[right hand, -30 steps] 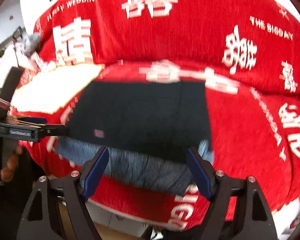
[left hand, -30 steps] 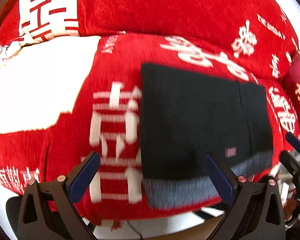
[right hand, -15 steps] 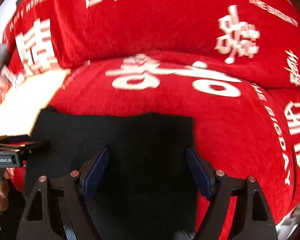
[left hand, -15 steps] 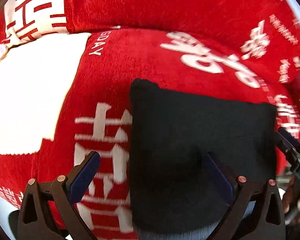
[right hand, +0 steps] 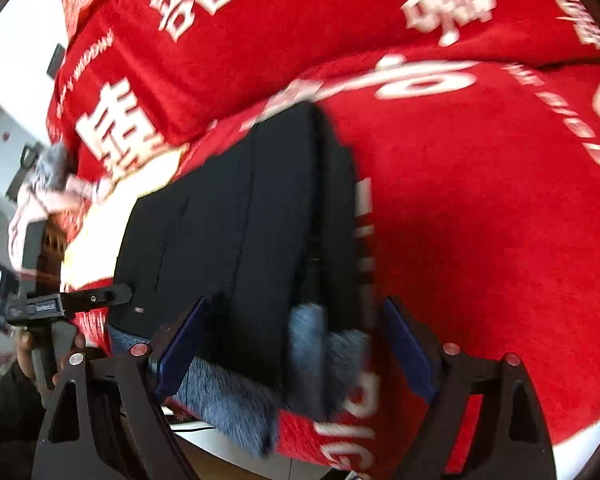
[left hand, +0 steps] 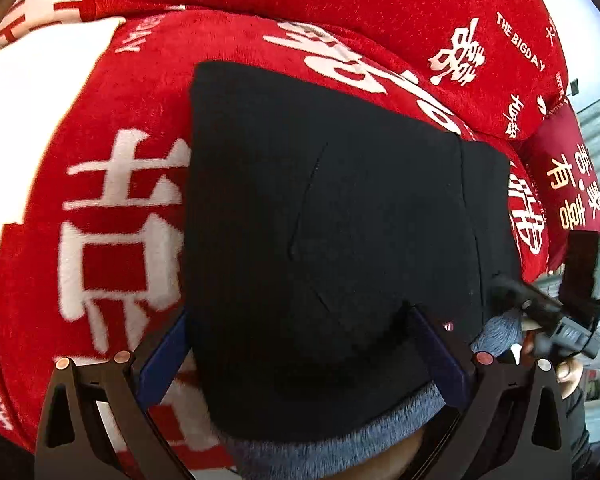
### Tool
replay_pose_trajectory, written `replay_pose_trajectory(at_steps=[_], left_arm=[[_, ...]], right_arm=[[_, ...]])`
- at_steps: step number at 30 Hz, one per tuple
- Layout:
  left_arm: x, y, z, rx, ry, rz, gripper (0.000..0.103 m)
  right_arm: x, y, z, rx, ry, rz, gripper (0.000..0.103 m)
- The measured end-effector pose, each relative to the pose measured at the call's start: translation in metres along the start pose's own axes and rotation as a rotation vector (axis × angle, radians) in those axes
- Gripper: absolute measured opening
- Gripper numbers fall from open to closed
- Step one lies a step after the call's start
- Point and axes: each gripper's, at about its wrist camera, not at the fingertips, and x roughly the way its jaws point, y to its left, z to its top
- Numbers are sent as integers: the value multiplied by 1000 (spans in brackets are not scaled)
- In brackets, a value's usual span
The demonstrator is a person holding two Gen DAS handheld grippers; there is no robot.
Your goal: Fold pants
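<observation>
Your red sofa cover (left hand: 120, 128) with white characters fills both views, and the black pants (left hand: 332, 220) lie folded flat on its seat, their grey fleecy lining (right hand: 236, 400) showing along the near edge. Your left tool (left hand: 304, 356) sits with its jaws spread wide over the near left part of the pants, one blue pad just off the cloth's left edge. Your right tool (right hand: 296, 348) has just been opening; its jaws stand wide apart astride the pants' near right corner, not pressing on it.
</observation>
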Motion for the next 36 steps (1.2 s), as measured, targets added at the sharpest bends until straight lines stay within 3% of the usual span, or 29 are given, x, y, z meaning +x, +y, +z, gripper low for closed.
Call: replay_pose_trajectory(at_steps=[2,6,8,10,11,14,21,26,36], left_arm=[[2,2,5,-25,-16,-14,103],[5,-5,11,-43,-46,5,103],[5,-13,10,12,-54,22,88],[-2,-19,8,58,-72,11,71],[-5,-21,9,71,-71,4,61],[-12,-16,14,56,-65,-25,50],[-47,-23,18,41,-149,-38,47],[-78,-23,45,45,-188,-42,47],[-84,7,90,4,-179,17,47]], right_arm=[[9,7,0,-10,-23,8,101],[17,26,5,-50,-35,-39,99],[11,28,5,-55,-44,-32,87],[0,31,3,-78,-57,-21,62],[-4,34,2,-90,-60,-18,59],[-11,50,2,-140,-69,-55,54],[-40,83,12,-170,-136,-19,50],[-51,97,39,-177,-173,4,50],[-17,116,93,-179,-134,18,50]])
